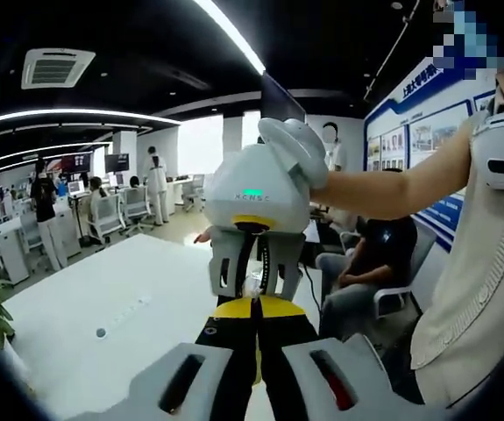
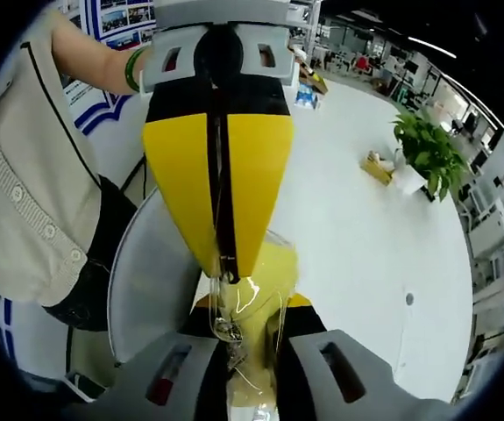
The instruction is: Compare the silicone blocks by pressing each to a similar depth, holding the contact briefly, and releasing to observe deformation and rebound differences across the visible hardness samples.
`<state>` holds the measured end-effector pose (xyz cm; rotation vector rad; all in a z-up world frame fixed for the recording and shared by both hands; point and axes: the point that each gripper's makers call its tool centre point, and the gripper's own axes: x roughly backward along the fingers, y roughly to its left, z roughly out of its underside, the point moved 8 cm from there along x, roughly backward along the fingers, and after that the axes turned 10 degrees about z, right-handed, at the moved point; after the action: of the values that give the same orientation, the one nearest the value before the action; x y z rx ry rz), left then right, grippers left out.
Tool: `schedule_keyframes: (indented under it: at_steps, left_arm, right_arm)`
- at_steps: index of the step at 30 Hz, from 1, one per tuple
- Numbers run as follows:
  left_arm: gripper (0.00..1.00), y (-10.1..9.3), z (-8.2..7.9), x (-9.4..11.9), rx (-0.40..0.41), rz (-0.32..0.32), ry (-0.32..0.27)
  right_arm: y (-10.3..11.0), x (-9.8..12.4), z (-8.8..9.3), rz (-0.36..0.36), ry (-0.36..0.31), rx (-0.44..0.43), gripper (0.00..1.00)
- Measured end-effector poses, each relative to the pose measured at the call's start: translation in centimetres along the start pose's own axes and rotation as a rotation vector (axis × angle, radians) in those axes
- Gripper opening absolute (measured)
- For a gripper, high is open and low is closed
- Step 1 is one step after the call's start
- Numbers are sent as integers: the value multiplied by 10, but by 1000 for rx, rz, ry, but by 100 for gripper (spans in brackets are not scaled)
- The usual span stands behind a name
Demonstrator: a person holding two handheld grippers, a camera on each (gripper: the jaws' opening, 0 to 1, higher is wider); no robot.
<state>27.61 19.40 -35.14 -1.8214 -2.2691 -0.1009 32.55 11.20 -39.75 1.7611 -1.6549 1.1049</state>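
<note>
So the person had both tools up in the air, nose to nose, off the near edge of the white surface (image 2: 392, 246) instead of down on it. The left tool (image 2: 225, 263) had its yellow jaws squeezed almost flat together, just a thin dark slit between them, and it looked to be nipping a clear silicone piece (image 2: 247, 303) right at the tips. That piece ran straight on into the gap of the right tool (image 1: 250, 276), whose grey jaws stood either side of it. Honestly couldn't tell whether those were squeezing it or just sitting around it, too glassy to read. What mattered, I'd say: the sample lay dead ahead of both tools, its long axis in line with them, so any press would be a straight close, no reaching. Right tool seemed best placed for that. No other samples that I could make out. Only a potted plant (image 2: 427, 153) sat further along the surface.
</note>
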Motion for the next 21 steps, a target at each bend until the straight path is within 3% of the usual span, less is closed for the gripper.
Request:
schedule_keyframes:
  at_steps: [21]
  left_arm:
    - [0, 18, 3, 2, -4, -6, 17]
  right_arm:
    - [-6, -5, 7, -5, -13, -24, 5]
